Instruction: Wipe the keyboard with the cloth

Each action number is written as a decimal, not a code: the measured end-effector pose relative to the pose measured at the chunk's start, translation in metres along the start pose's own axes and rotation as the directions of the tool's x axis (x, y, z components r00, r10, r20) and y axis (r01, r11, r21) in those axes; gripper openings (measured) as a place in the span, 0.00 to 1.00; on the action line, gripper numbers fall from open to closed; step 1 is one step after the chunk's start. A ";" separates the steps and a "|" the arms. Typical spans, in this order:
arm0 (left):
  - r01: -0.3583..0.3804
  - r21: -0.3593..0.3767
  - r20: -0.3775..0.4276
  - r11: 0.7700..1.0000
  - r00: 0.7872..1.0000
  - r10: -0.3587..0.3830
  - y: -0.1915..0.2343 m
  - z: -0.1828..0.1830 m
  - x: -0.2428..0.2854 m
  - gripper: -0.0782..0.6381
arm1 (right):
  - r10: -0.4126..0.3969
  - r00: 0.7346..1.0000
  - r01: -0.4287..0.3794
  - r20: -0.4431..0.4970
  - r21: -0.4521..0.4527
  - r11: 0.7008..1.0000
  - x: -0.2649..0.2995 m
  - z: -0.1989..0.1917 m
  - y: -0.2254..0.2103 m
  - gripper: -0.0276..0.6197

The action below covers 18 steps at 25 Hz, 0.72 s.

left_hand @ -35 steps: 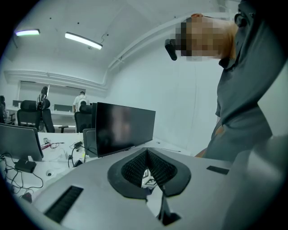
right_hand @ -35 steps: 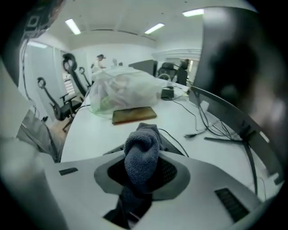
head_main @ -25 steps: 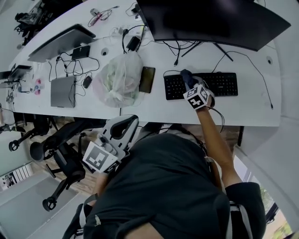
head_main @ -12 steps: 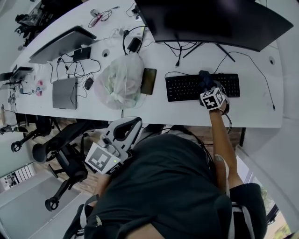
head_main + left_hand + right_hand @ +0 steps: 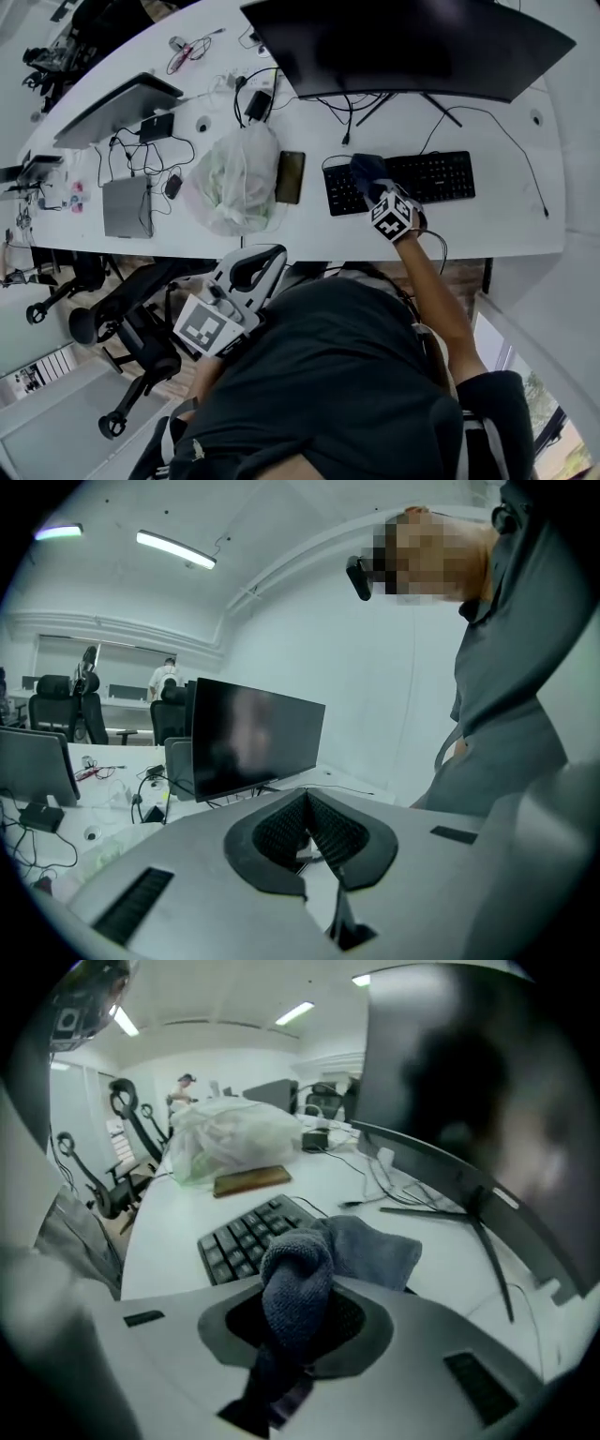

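White desk (image 5: pixel 511 234) bears 1 keyboard (image 5: pixel 442 176); right gripper (image 5: pixel 378 190), jaws closing, grasps 1 cloth (image 5: pixel 364 169); left gripper (image 5: pixel 265 261) clenched

Two grippers (image 5: pixel 305 829) (image 5: pixel 298 1324), one keyboard (image 5: pixel 441 175), one cloth (image 5: pixel 366 169), one monitor (image 5: pixel 403 42), one phone (image 5: pixel 290 177), one plastic bag (image 5: pixel 234 173).

Right gripper (image 5: pixel 377 191), jaws closing on a dark blue cloth (image 5: pixel 364 169), sits over the left half of the black keyboard (image 5: pixel 441 176) (on a white desk (image 5: pixel 511 227)).

The cloth (image 5: pixel 298 1283) is a nubbly, matt weave. The keyboard (image 5: pixel 242 1239) looks matt black plastic; the counter (image 5: pixel 309 1185) is smooth, white.
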State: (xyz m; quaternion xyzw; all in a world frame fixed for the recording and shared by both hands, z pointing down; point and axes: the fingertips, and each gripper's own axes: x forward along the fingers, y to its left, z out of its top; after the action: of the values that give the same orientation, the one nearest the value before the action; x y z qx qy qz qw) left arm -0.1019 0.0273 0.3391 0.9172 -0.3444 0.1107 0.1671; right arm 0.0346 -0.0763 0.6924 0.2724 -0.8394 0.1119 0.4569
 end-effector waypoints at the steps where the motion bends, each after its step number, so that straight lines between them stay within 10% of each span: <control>1: -0.008 0.004 0.005 1.000 1.000 0.008 0.005 -0.001 -0.001 0.12 | -0.058 0.998 0.059 -0.027 0.041 0.997 -0.013 -0.021 -0.024 0.17; 6: -0.027 0.018 0.025 0.999 0.999 0.027 0.017 -0.003 -0.004 0.12 | -0.251 0.957 0.279 -0.143 0.232 0.932 -0.064 -0.066 -0.098 0.16; 9: -0.013 0.015 0.023 1.000 1.000 0.012 0.014 -0.001 0.004 0.12 | -0.071 0.997 0.066 0.026 0.176 0.982 -0.034 0.007 -0.036 0.17; 12: 0.007 0.040 0.013 0.999 1.000 -0.007 0.009 0.003 0.011 0.12 | 0.200 0.978 -0.199 0.052 -0.018 0.980 0.012 0.053 0.057 0.16; 18: -0.025 0.033 0.008 0.999 1.000 0.025 0.013 0.004 0.005 0.12 | 0.114 0.993 -0.113 -0.001 0.109 0.988 -0.010 -0.009 0.013 0.16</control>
State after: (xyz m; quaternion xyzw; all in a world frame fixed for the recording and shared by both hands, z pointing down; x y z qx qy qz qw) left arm -0.1063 0.0140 0.3403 0.9159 -0.3545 0.1150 0.1494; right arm 0.0375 -0.0581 0.6898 0.2480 -0.8445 0.1842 0.4374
